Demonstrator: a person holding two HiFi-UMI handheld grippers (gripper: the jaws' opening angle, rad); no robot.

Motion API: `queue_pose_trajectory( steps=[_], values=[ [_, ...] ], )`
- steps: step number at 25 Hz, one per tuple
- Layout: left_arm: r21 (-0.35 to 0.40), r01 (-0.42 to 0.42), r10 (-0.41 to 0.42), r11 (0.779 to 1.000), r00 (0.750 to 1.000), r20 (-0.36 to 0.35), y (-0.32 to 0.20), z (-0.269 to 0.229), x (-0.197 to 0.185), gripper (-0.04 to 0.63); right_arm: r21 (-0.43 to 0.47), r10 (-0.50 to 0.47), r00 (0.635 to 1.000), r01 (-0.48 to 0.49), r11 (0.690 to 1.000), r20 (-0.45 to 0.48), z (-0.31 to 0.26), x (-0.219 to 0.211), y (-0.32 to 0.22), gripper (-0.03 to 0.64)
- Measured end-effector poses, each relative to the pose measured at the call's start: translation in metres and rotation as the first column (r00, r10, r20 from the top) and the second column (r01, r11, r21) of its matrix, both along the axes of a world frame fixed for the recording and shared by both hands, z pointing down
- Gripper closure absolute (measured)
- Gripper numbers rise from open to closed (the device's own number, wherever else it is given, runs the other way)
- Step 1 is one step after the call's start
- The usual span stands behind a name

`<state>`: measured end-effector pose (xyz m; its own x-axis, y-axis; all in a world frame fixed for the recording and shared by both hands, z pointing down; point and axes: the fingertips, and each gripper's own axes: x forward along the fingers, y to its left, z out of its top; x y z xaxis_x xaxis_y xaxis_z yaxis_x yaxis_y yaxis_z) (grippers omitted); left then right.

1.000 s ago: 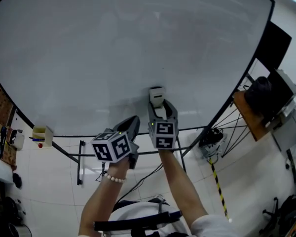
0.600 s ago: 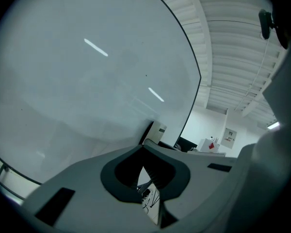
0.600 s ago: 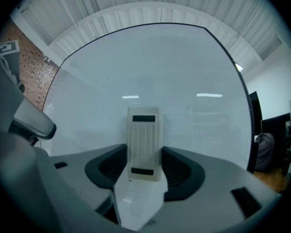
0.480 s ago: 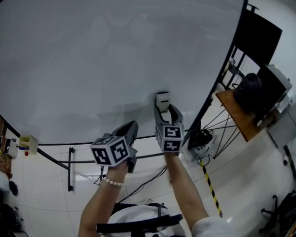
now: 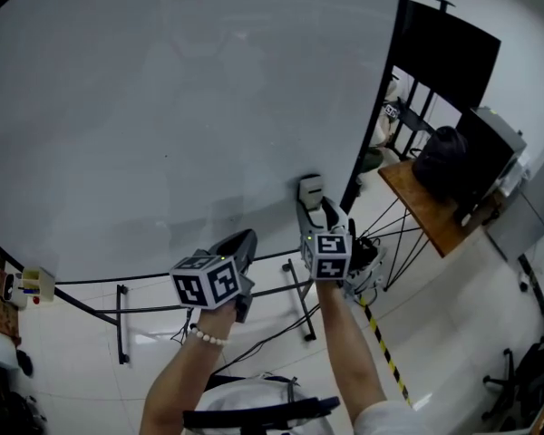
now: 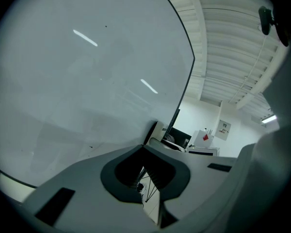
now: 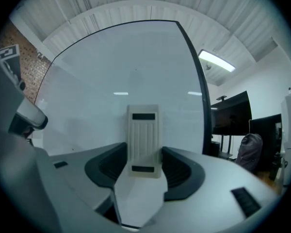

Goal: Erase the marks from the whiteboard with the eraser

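Your right tool (image 5: 311, 208): jaws clamped on eraser (image 5: 310, 188), held against whiteboard (image 5: 163, 107) near its lower right edge | your left tool (image 5: 243, 243): jaws together, empty | whiteboard looks clean bar faint specks; erasing likely nearly finished.

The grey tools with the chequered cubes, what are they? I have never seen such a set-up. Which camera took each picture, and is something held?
A person holds two hand grippers, simple two-jaw tongs; the cubes are parts of them. The head view looks down from the person's head. The other two views ride on the grippers and look along their jaws. The right gripper clamps a pale eraser near the lower right edge of the whiteboard, which looks almost clean. The left gripper is shut and empty.
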<state>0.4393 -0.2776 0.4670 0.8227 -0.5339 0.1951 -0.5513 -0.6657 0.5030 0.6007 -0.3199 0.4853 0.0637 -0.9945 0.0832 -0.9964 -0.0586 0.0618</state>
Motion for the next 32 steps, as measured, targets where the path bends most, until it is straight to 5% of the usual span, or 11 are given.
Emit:
queue_pose_trajectory(
  steps=[13,32],
  values=[
    [-0.008,-0.062,0.062,0.998,0.997,0.045,0.005,0.012,0.049,0.607,-0.041,0.131,0.99,-0.13,0.991,0.043,0.024,0.106,0.019,0.365],
    [-0.043,0.015,-0.012,0.999,0.998,0.063,-0.012,0.035,0.011,0.607,-0.049,0.156,0.987,-0.153,0.987,0.048,0.081,0.098,0.013,0.365]
  ],
)
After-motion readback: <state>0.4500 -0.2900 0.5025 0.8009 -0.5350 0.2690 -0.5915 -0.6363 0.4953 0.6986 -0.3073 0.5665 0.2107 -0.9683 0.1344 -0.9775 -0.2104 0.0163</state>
